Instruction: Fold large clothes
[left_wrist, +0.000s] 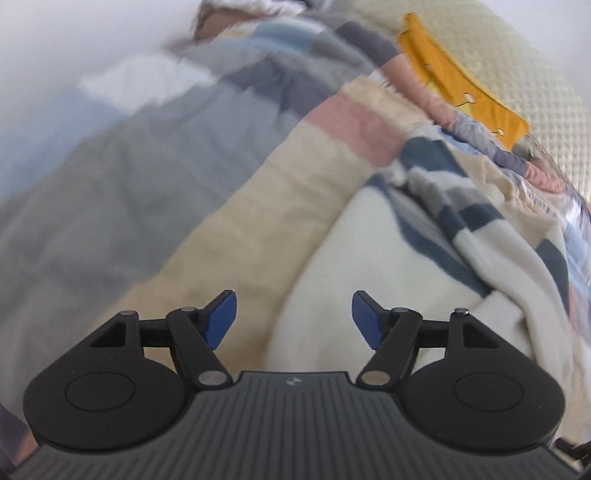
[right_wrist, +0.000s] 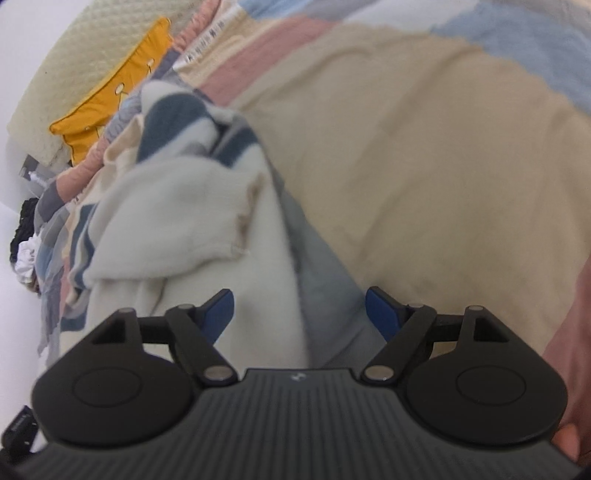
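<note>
A: What garment is there?

B: A large cream-white knitted garment with dark blue and grey stripes, soft and fleecy-looking. It lies crumpled on a bed covering of beige, pink, grey and blue colour blocks.

A: How is it arranged?

B: It is unfolded and bunched in loose folds. In the right wrist view the garment shows a plain cream panel nearest the camera, with the striped part heaped behind it.

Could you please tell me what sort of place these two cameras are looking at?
Most likely a bedroom: a colour-block patchwork quilt spreads like bedding under a crumpled cream garment with dark blue stripes, with a mustard-yellow cushion against a cream waffle-textured pillow.
</note>
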